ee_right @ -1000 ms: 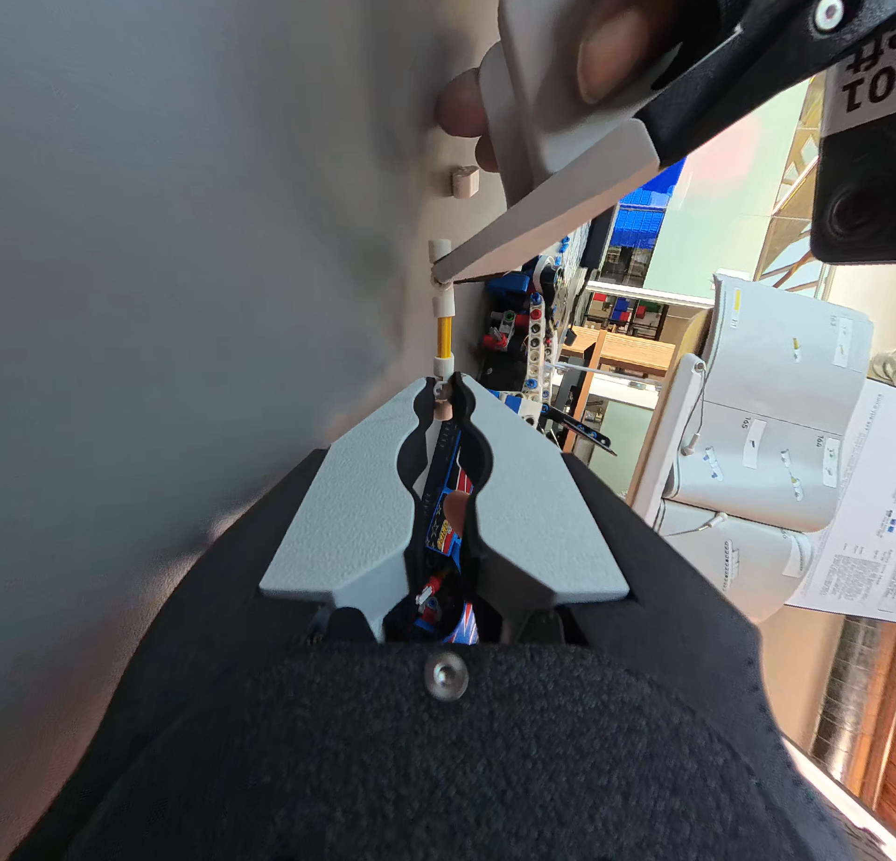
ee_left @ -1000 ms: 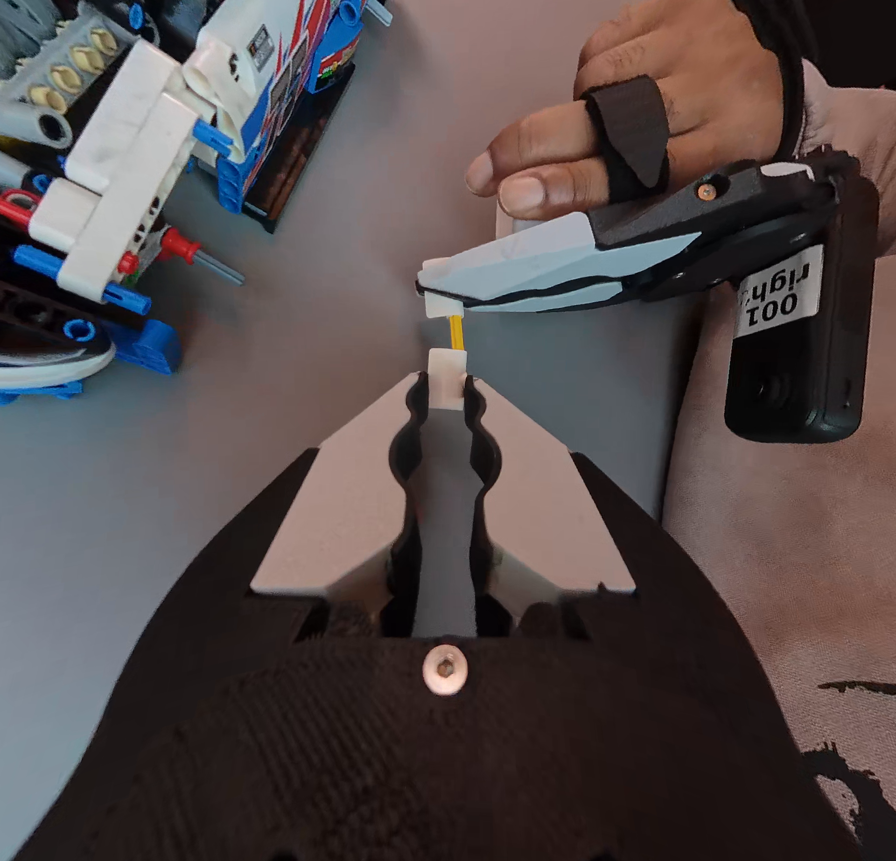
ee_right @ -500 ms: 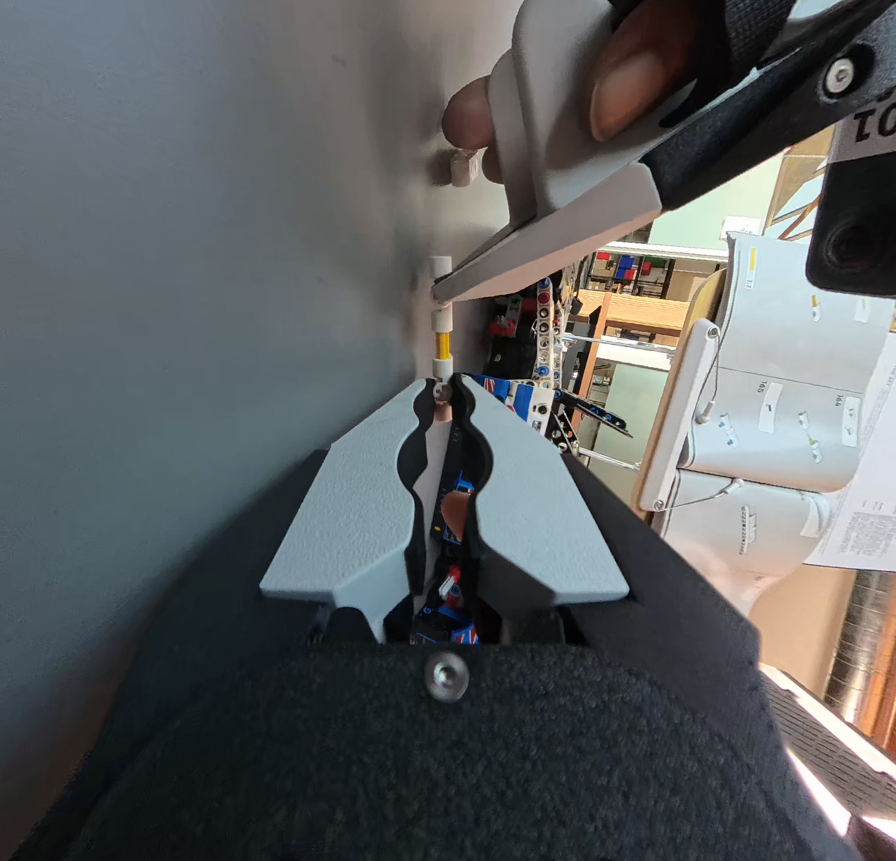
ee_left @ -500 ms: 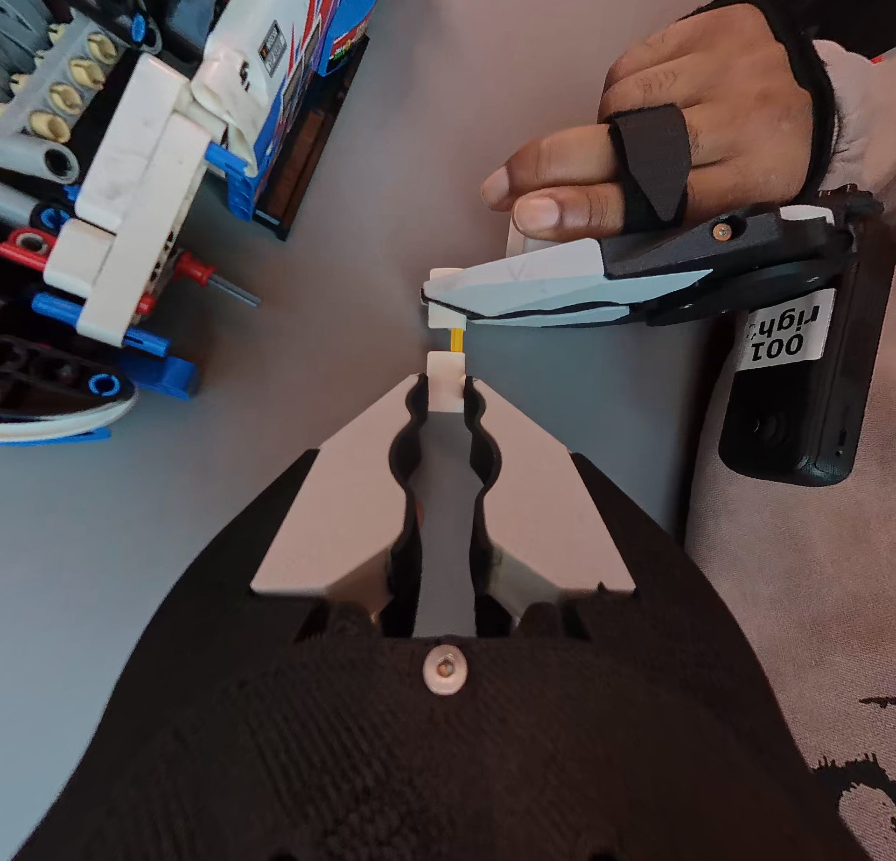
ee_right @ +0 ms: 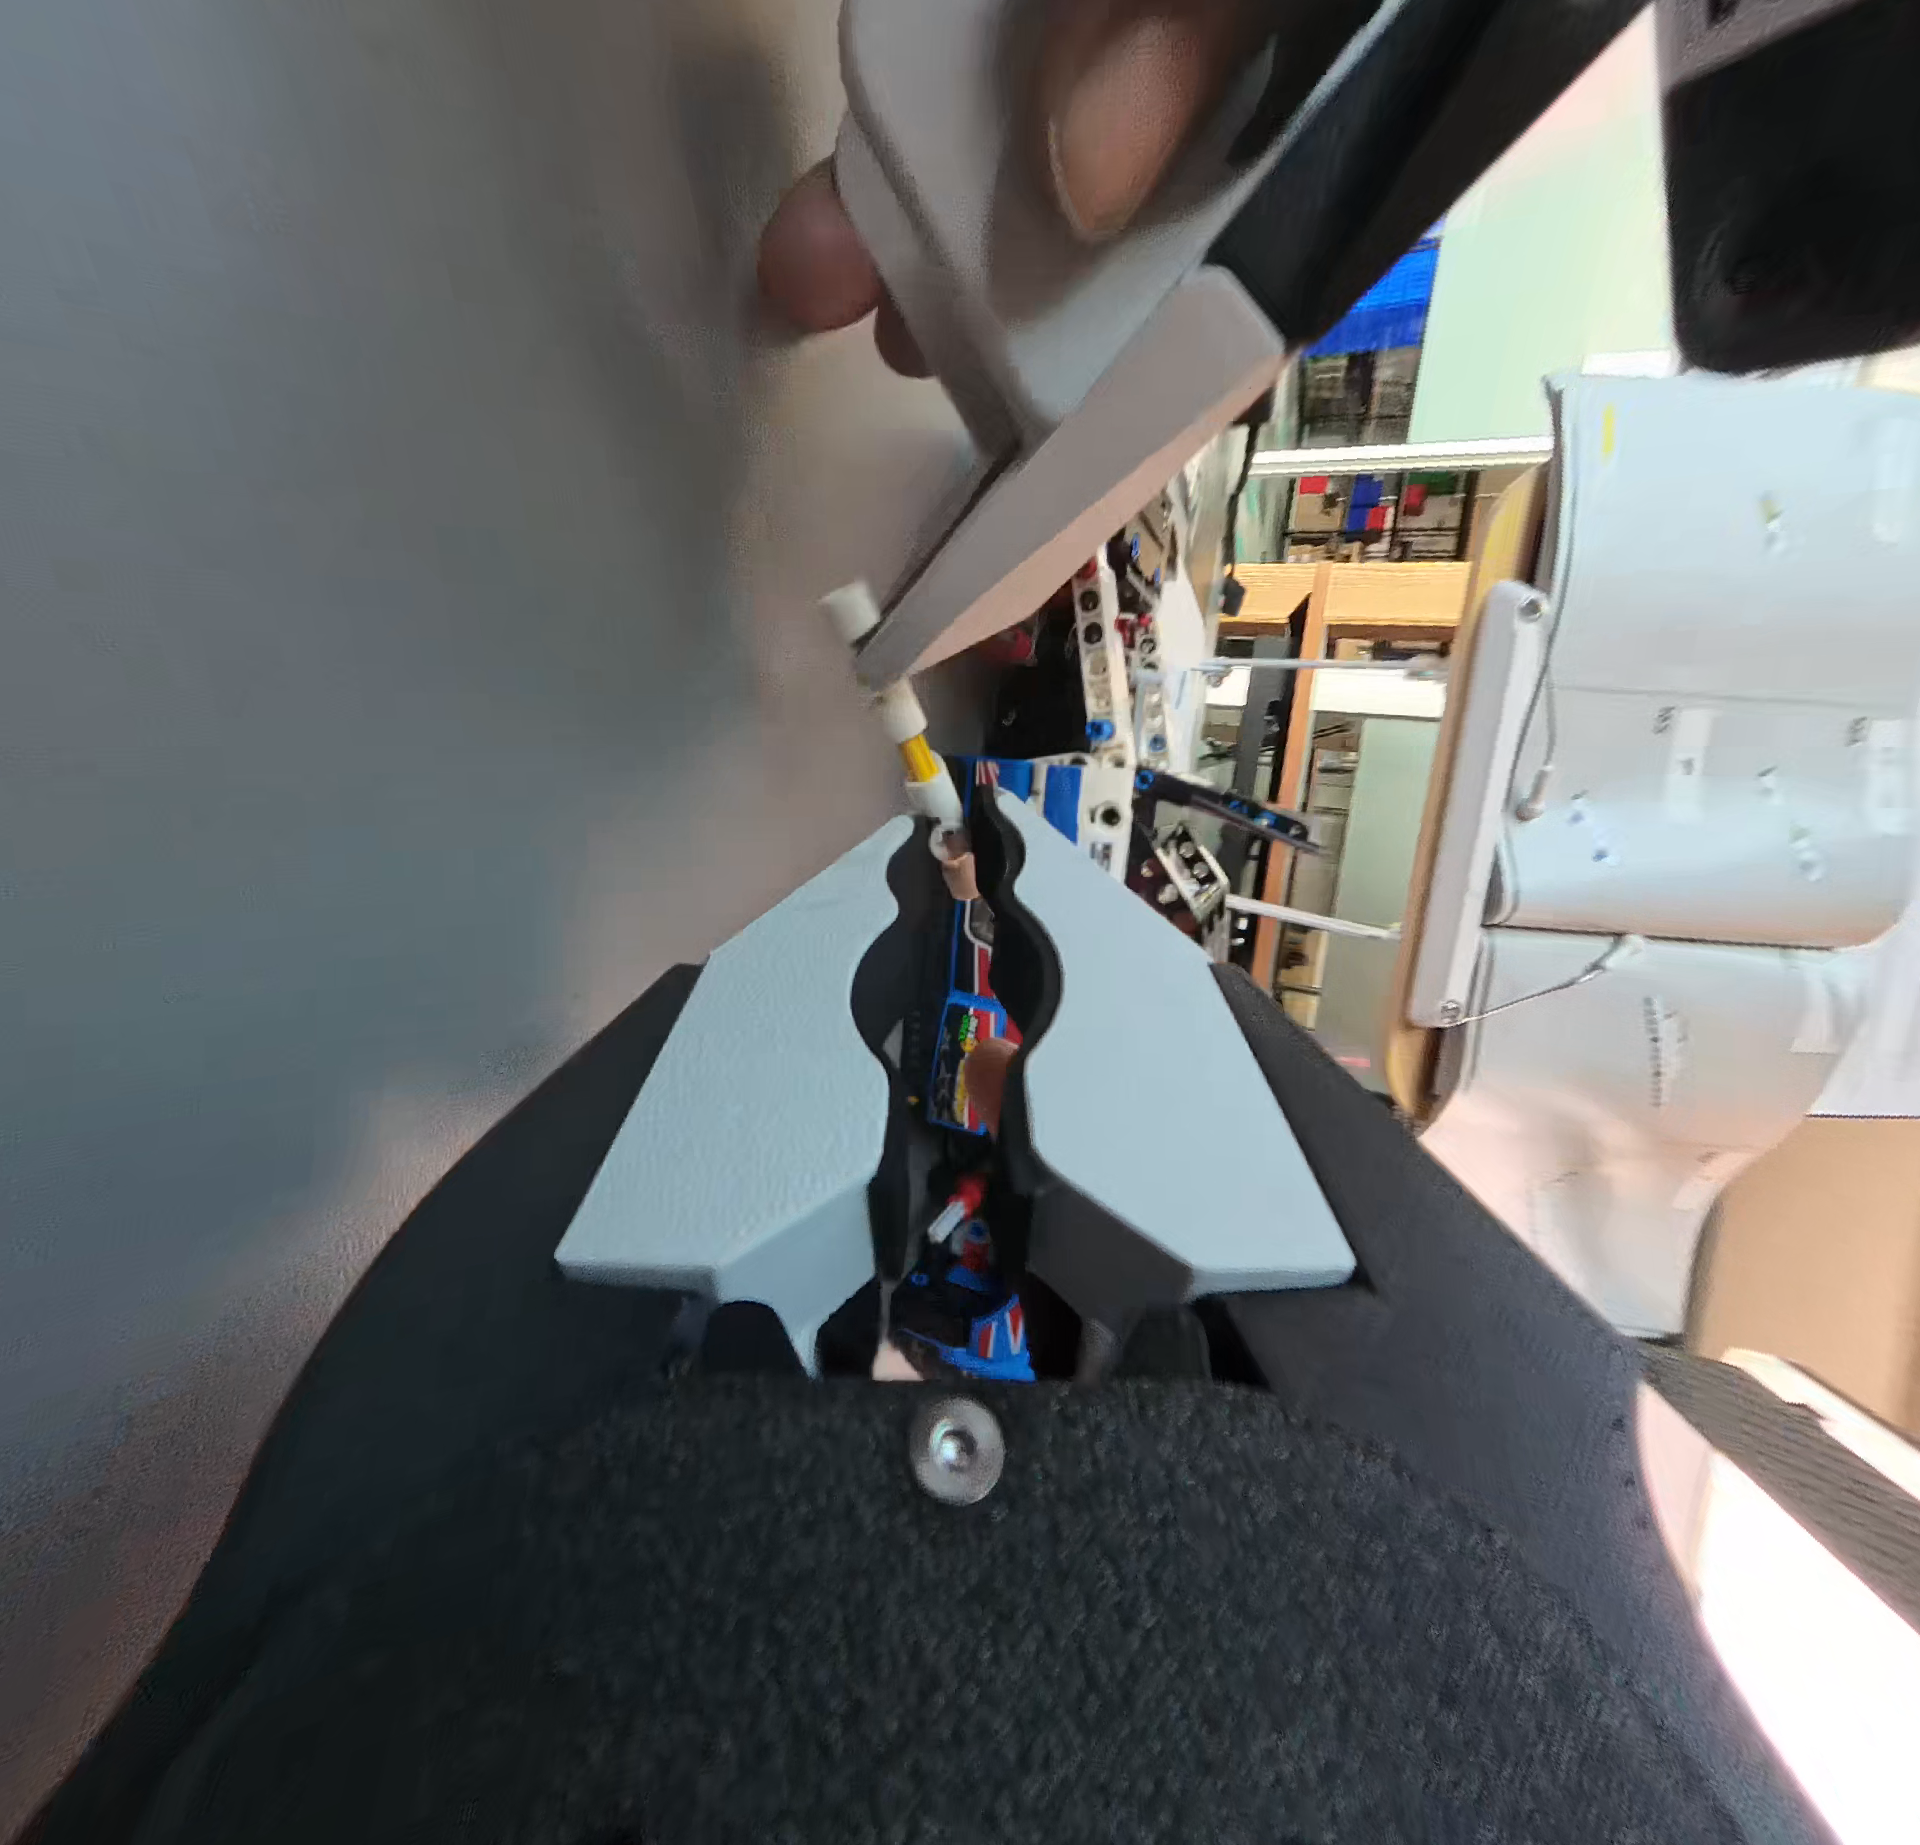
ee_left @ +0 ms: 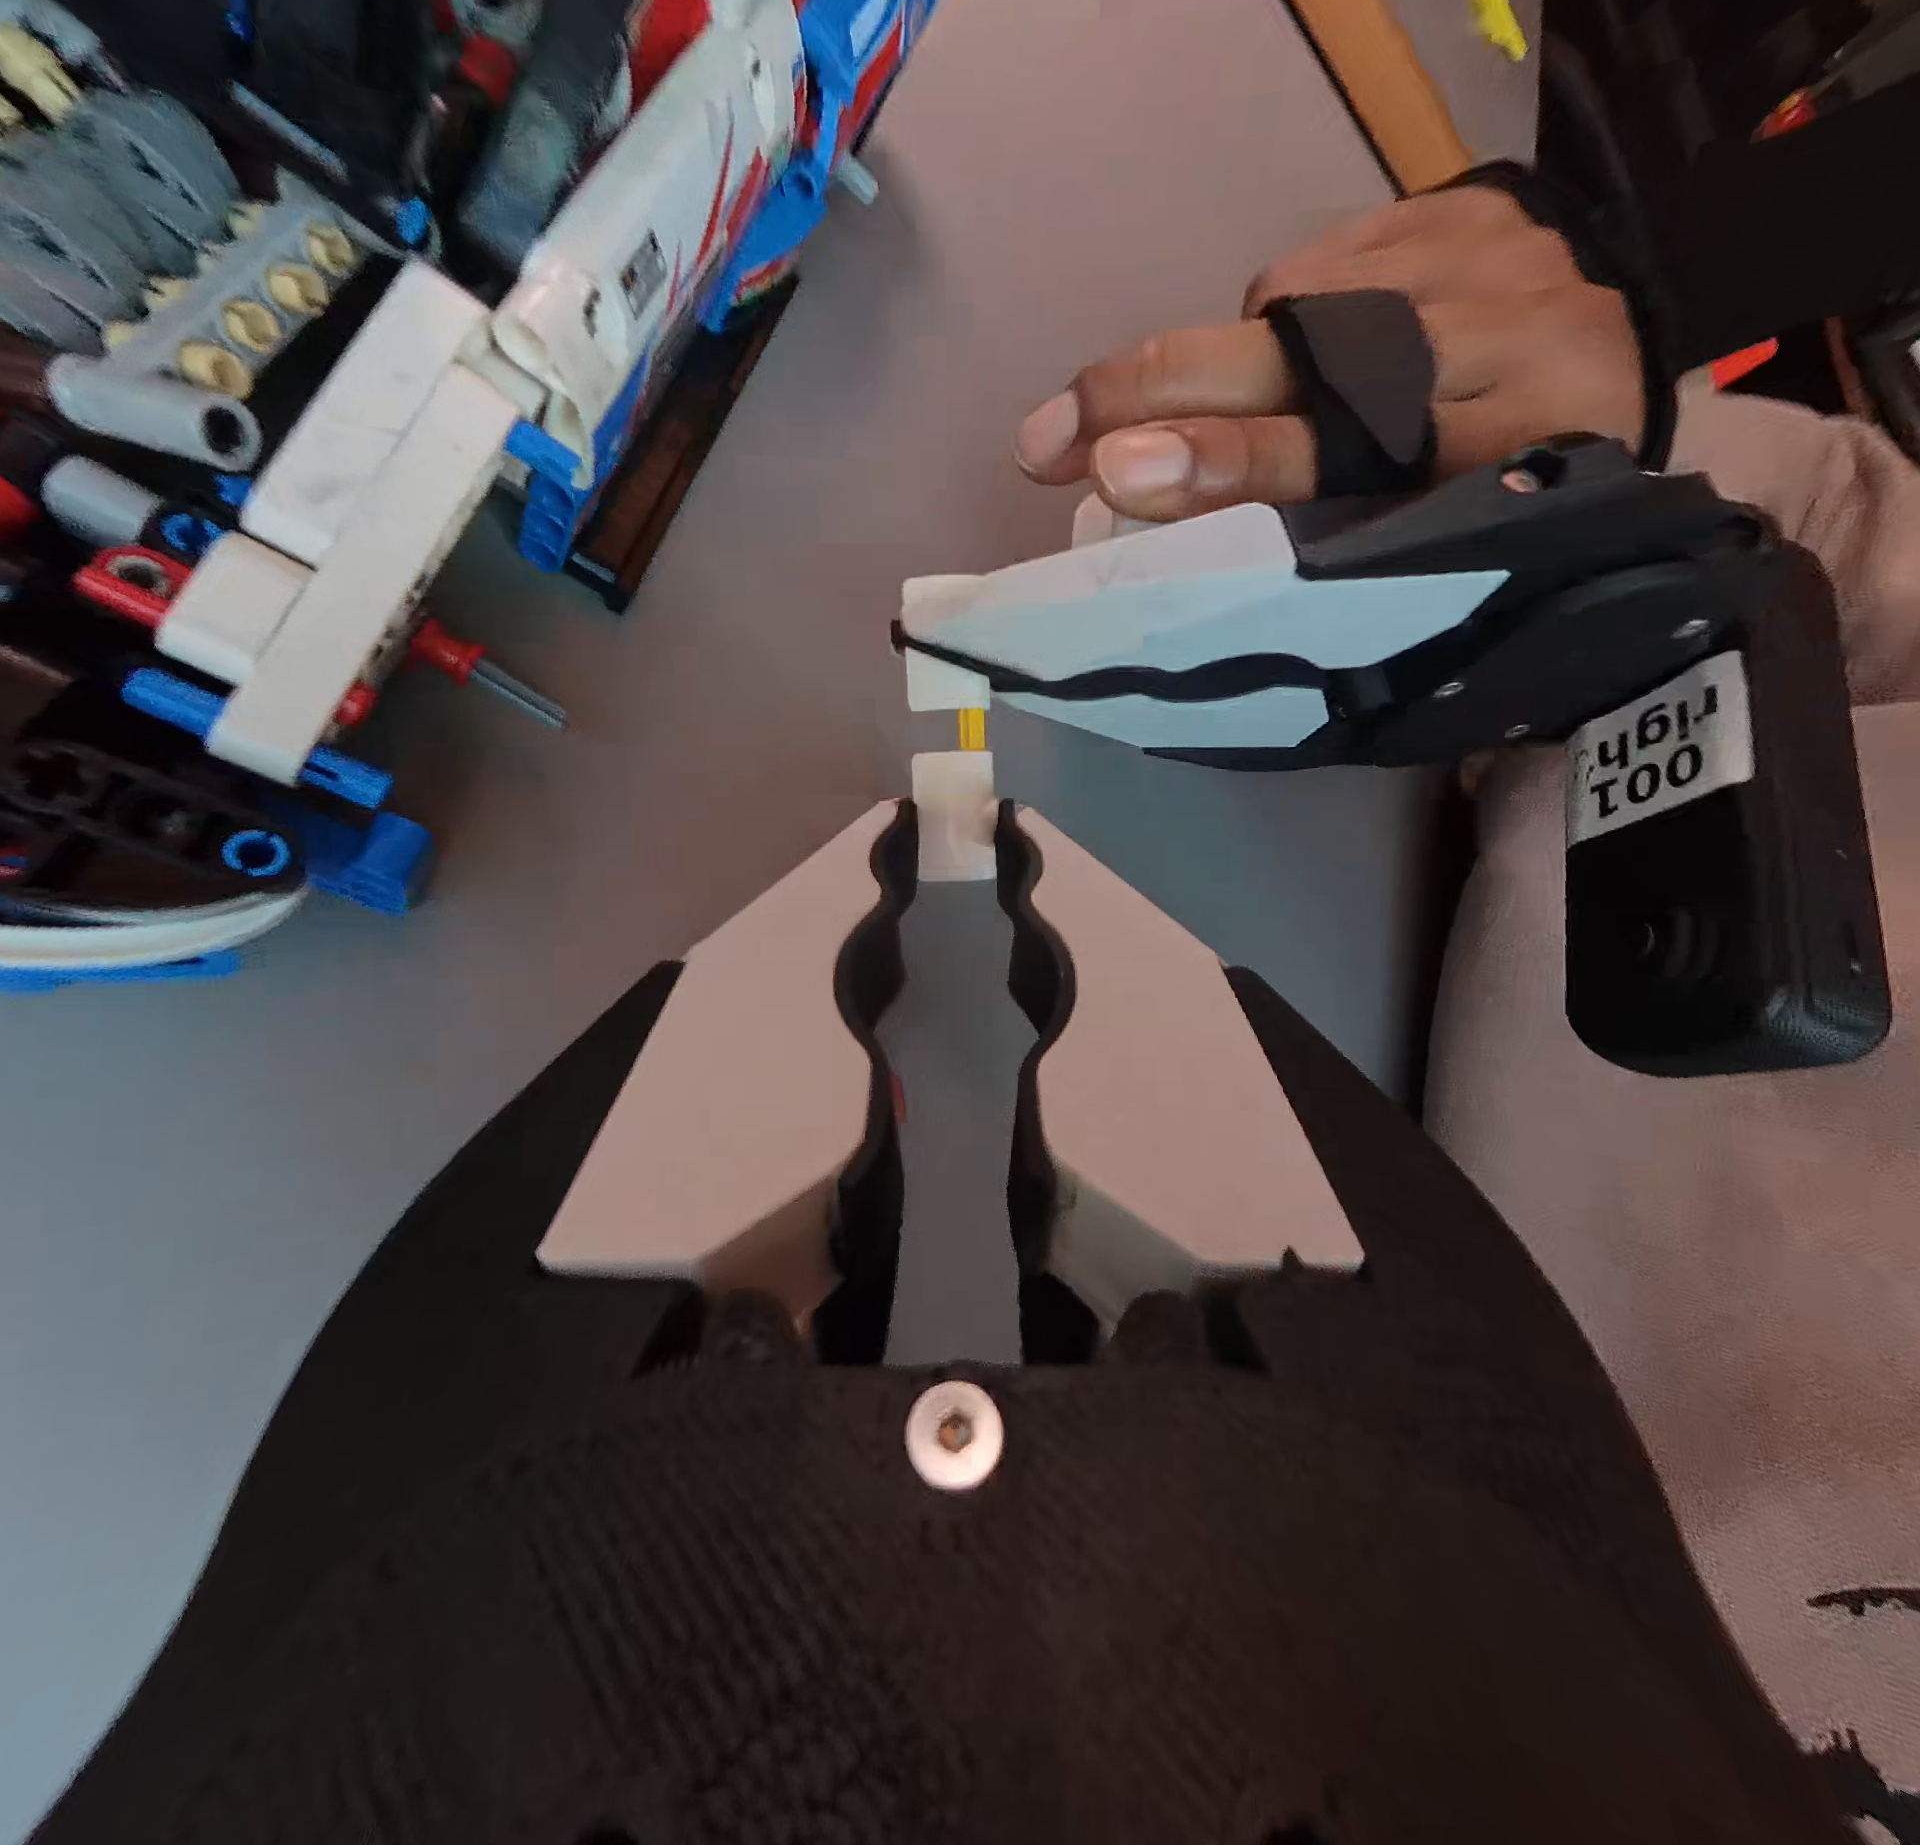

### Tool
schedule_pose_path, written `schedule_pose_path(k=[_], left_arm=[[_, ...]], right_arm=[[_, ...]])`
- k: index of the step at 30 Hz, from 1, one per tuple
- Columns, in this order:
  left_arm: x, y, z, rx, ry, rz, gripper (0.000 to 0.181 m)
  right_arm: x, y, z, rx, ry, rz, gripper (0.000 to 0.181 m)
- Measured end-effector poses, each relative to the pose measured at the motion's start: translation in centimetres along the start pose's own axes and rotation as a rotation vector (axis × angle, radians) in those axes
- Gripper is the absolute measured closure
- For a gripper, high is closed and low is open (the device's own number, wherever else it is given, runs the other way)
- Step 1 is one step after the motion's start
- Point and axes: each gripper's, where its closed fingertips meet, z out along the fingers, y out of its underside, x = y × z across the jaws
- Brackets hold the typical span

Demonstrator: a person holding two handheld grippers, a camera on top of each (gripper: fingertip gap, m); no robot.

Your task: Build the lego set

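Note:
A short yellow axle [ee_left: 971, 728] joins two small white connectors. My left gripper [ee_left: 951, 813] is shut on the near white connector [ee_left: 951, 785]. My right gripper [ee_left: 906, 642] comes in from the right, on its side, and is shut on the far white connector [ee_left: 935, 689]. In the right wrist view my right gripper [ee_right: 956, 839] pinches one white end, the yellow axle [ee_right: 917, 753] runs up to the left gripper [ee_right: 868, 657], and a white connector [ee_right: 847, 611] sticks out past its tip. Both hold the piece above the grey table [ee_left: 208, 1224].
The large white, blue, red and black lego car model [ee_left: 416, 393] stands on the table at the left, with a red pin and grey axle [ee_left: 488, 668] sticking out toward me. A person's hand [ee_left: 1299, 393] works the right gripper. An open instruction booklet [ee_right: 1714, 756] stands at the right. The tips of both grippers are at nearly the same place.
The two white connectors have come closer along the yellow axle, so less yellow shows. Both grippers shifted, and the axle now tilts in the right wrist view.

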Motion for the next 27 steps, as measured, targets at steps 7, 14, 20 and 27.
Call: schedule_pose_path(k=[7, 14, 20, 27], left_arm=[[-1.0, -3.0, -0.3, 0.202, -0.007, 0.01, 0.167], [0.2, -4.8, -1.1, 0.318, 0.028, -0.001, 0.167], [0.7, -4.0, -1.1, 0.307, 0.031, -0.016, 0.167], [2.7, -4.6, -2.7, 0.367, 0.227, -0.067, 0.151]], right_arm=[[2.5, 3.3, -0.1, 0.052, -0.069, 0.436, 0.11], [3.6, -0.8, 0.9, 0.231, -0.176, 0.911, 0.093], [4.0, -1.2, 1.3, 0.246, -0.144, 0.835, 0.117], [5.4, -2.2, -0.3, 0.387, -0.112, 0.848, 0.117]])
